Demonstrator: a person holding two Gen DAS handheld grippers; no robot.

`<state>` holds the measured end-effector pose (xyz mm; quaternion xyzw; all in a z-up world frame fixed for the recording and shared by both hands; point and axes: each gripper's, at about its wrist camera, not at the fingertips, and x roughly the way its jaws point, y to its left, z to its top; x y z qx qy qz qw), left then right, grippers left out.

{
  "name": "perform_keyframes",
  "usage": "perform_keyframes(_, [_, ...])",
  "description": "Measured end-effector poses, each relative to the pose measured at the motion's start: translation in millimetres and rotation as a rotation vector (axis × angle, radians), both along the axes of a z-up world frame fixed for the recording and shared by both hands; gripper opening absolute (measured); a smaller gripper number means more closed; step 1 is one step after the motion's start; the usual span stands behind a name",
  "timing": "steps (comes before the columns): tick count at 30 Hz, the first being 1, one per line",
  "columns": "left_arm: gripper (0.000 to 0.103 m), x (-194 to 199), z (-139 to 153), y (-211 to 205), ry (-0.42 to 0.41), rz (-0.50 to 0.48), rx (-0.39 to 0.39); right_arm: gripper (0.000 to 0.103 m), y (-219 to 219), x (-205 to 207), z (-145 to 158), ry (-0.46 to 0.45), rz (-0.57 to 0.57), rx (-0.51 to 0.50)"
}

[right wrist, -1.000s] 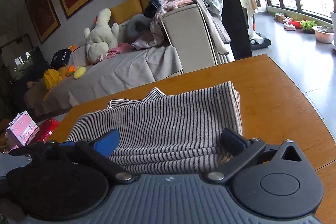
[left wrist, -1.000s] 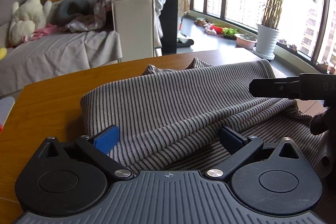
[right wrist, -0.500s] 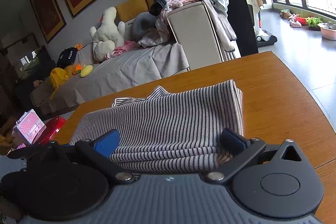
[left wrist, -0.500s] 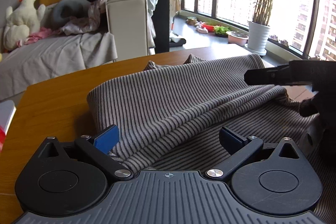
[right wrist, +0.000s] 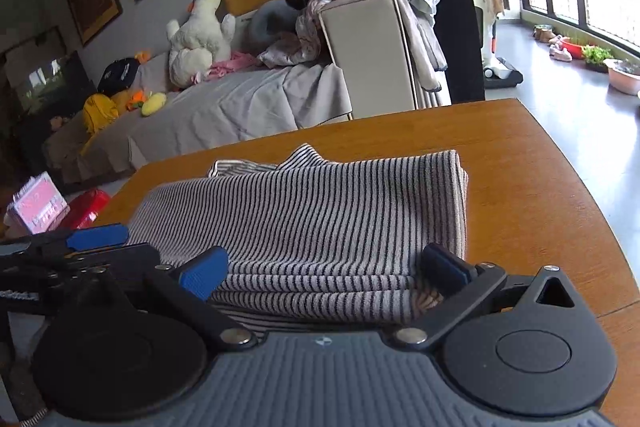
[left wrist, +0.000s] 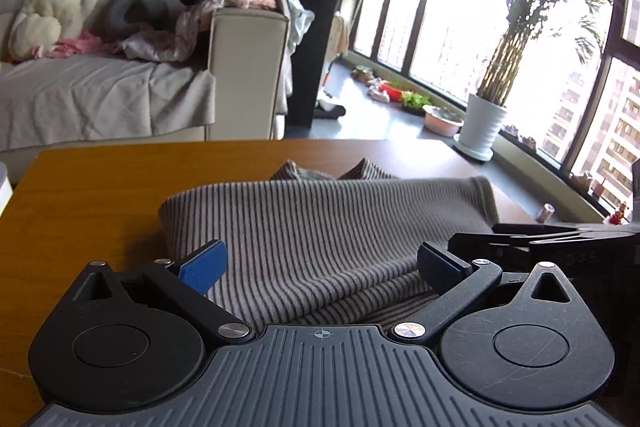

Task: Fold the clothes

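Lying on the brown wooden table (right wrist: 536, 163), the grey-and-black striped knit garment (right wrist: 320, 211) is already doubled into layers; final squaring seems left. Both left gripper (left wrist: 320, 267) and right gripper (right wrist: 324, 267) are held spread, fabric between unpinched.

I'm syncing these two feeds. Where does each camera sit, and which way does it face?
Left wrist: on the left gripper, looking across the striped garment toward the windows; the right gripper intrudes from the right.
Right wrist: on the right gripper, facing the sofa; the left gripper shows at left.
Shared: garment, table, sofa.
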<state>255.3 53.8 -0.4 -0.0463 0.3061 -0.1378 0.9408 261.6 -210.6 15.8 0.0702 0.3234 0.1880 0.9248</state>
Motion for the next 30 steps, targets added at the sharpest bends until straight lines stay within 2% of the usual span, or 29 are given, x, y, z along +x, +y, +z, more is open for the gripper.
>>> perform_keyframes(2, [0.103,0,-6,-4,0.005,-0.002,0.032,0.102,2,-2,7,-0.011,0.019,-0.043])
perform_keyframes(4, [0.103,-3,-8,-8,-0.005,-0.007,0.058,0.081,6,-1,21,-0.039,0.024,-0.078])
perform_keyframes(6, [0.103,-2,-8,-6,-0.004,-0.006,0.044,0.067,12,12,36,-0.048,0.032,-0.064])
perform_keyframes(7, [0.103,-2,-8,-4,-0.004,-0.007,0.032,0.062,15,19,44,-0.052,0.035,-0.057])
perform_keyframes(9, [0.103,-3,-9,-1,-0.005,-0.007,0.014,0.060,23,38,54,-0.047,0.043,-0.044])
perform_keyframes(11, [0.103,-4,-9,1,-0.007,-0.007,0.000,0.055,36,69,48,-0.007,0.043,-0.045])
perform_keyframes(14, [0.103,-5,-9,4,-0.010,-0.006,-0.021,0.048,52,112,22,0.073,0.016,-0.070])
perform_keyframes(17, [0.103,-6,-5,14,-0.006,-0.009,-0.073,0.027,65,126,1,0.094,-0.006,-0.128])
perform_keyframes(18, [0.103,-7,-3,19,-0.001,-0.010,-0.094,0.014,66,124,2,0.086,-0.005,-0.132])
perform_keyframes(20, [0.103,-10,7,33,0.009,0.015,-0.136,0.007,61,110,14,0.072,0.015,-0.095])
perform_keyframes(26, [0.103,-23,58,80,-0.071,0.117,-0.211,0.006,30,21,80,-0.021,0.153,0.025])
perform_keyframes(30, [0.103,-26,82,83,-0.128,0.125,-0.198,0.000,15,-40,73,0.042,0.206,0.040])
